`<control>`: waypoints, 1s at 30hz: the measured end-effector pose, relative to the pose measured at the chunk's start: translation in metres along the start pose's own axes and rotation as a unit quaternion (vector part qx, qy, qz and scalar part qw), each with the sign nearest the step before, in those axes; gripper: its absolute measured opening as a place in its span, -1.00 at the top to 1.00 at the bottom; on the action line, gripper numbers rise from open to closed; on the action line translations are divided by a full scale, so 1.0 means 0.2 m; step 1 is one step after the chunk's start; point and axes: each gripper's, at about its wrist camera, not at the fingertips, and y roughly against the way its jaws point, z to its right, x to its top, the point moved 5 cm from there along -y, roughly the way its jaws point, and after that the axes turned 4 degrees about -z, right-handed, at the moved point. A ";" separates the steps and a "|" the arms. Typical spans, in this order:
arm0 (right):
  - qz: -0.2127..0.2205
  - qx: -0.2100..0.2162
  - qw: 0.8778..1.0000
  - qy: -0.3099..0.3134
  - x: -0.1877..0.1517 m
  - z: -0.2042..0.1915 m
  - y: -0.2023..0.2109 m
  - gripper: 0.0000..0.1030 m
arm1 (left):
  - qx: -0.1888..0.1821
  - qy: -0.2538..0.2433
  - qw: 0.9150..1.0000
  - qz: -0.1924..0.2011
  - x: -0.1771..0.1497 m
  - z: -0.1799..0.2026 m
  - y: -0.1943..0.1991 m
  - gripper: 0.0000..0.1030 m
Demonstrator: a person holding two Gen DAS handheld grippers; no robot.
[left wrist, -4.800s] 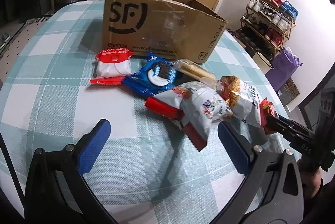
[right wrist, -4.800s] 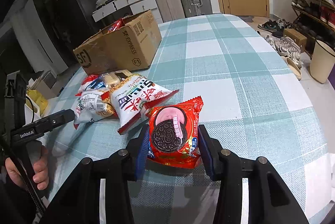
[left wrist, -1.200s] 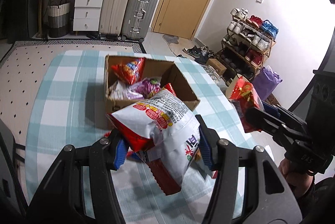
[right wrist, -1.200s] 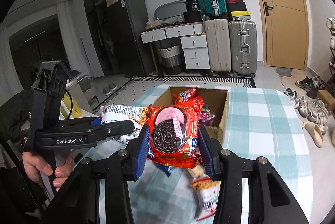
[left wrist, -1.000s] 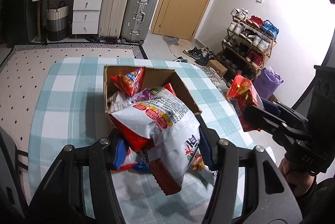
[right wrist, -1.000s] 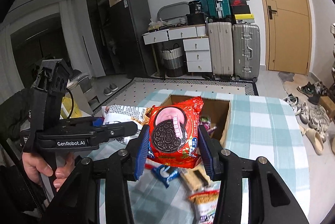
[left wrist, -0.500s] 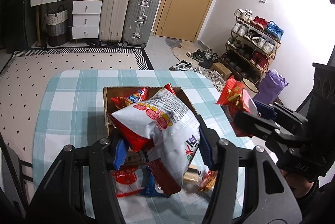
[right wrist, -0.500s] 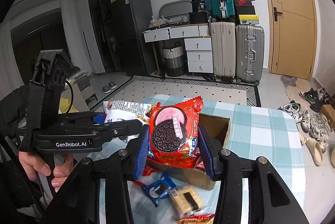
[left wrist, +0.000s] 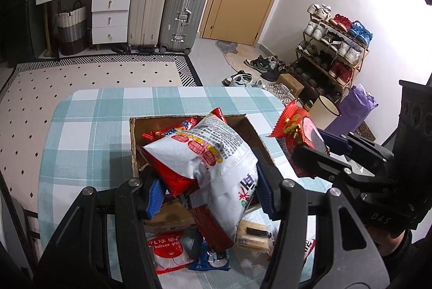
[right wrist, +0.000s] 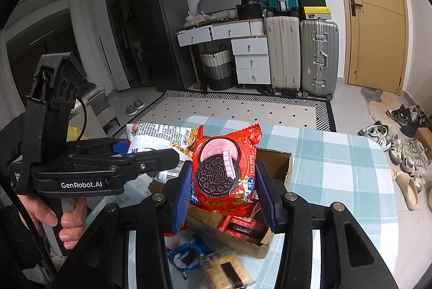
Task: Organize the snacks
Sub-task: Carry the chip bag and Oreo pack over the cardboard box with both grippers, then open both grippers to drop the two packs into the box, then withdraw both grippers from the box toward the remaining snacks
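My left gripper [left wrist: 209,194] is shut on a white and red snack bag [left wrist: 213,167] and holds it over the open cardboard box [left wrist: 248,127]. The box holds several snack packs. My right gripper [right wrist: 224,197] is shut on a red Oreo pack [right wrist: 224,170] and holds it above the box's near side [right wrist: 286,162]. The right gripper also shows in the left wrist view [left wrist: 321,151], right of the box. The left gripper shows in the right wrist view [right wrist: 140,154] with its bag [right wrist: 159,138].
On the checked tablecloth [left wrist: 89,127] before the box lie a red and white pack [left wrist: 167,251], a blue Oreo pack [left wrist: 210,259] and a biscuit pack [left wrist: 253,237]. Suitcases [left wrist: 167,11], drawers and a shoe rack [left wrist: 334,48] stand beyond the table.
Both grippers have risen and moved forward with their packs, so the box now lies under them. Earlier both packs were picked up off the table.
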 end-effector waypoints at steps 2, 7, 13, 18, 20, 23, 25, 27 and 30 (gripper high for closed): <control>-0.002 -0.001 1.000 -0.002 0.00 0.01 -0.03 0.12 | 0.001 0.000 1.000 -0.002 0.01 -0.02 -0.04 -0.04; -0.016 0.001 1.000 -0.010 -0.02 0.07 -0.14 0.12 | 0.001 0.000 1.000 -0.014 0.01 -0.05 -0.14 -0.04; -0.032 0.002 0.999 -0.015 -0.04 0.11 -0.25 0.11 | 0.002 -0.002 1.000 -0.028 0.02 -0.07 -0.23 -0.12; -0.019 -0.008 1.000 -0.012 -0.04 0.13 -0.27 -0.57 | 0.016 -0.015 1.000 -0.020 0.03 -0.07 -0.23 -0.33; -0.008 -0.002 1.000 -0.014 -0.04 0.13 -0.25 -0.60 | 0.022 -0.015 1.000 -0.017 0.03 -0.08 -0.22 -0.33; -0.004 -0.006 1.000 -0.013 -0.04 0.14 -0.21 -0.60 | 0.028 -0.015 0.999 -0.016 0.03 -0.09 -0.21 -0.33; -0.004 -0.008 1.000 -0.015 -0.05 0.14 -0.19 -0.60 | 0.029 -0.016 0.999 -0.017 0.02 -0.09 -0.19 -0.34; -0.005 -0.011 1.000 -0.016 -0.05 0.15 -0.17 -0.60 | 0.034 -0.017 0.999 -0.014 0.01 -0.08 -0.16 -0.34; -0.005 -0.010 1.000 -0.024 -0.06 0.15 -0.13 -0.60 | 0.037 -0.014 0.999 -0.006 -0.01 -0.09 -0.10 -0.41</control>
